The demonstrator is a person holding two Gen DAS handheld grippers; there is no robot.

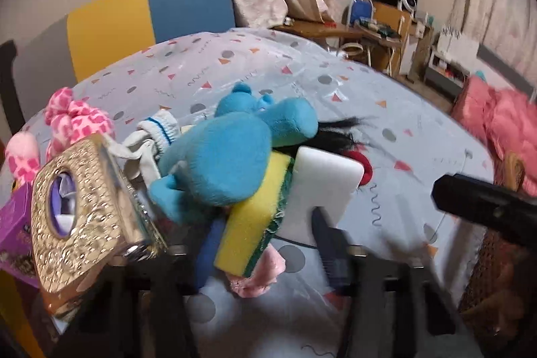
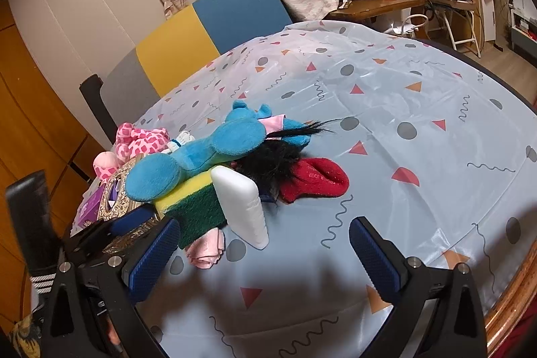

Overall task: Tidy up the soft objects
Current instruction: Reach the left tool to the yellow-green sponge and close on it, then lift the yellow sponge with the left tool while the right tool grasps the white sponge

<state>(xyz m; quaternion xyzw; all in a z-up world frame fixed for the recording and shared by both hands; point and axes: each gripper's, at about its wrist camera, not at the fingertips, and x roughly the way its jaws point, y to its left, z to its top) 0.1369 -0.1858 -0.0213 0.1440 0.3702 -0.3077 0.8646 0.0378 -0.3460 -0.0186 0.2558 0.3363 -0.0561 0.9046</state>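
A heap of soft things lies on the table: a blue plush (image 1: 228, 150) (image 2: 201, 153) sprawls over a yellow-green sponge (image 1: 248, 230) (image 2: 188, 200). A white foam block (image 1: 325, 176) (image 2: 241, 203) leans on the sponge's green side. My left gripper (image 1: 268, 220) has its blue fingers (image 1: 208, 250) on either side of the sponge, shut on it. Its right finger lies against the foam block. A black wig (image 2: 272, 156), a red sock (image 2: 312, 180) and a pink cloth (image 2: 206, 249) lie around. My right gripper (image 2: 263, 223) stands open in front of the heap, holding nothing.
A gold tissue box (image 1: 84, 210) and a purple box (image 1: 13, 223) stand left of the heap, with a pink spotted plush (image 1: 77, 123) and a white sock (image 1: 157, 130) behind. A yellow-blue chair (image 2: 208, 22) stands beyond the patterned tablecloth (image 2: 386, 96). The table's wooden edge (image 2: 517, 297) runs at the right.
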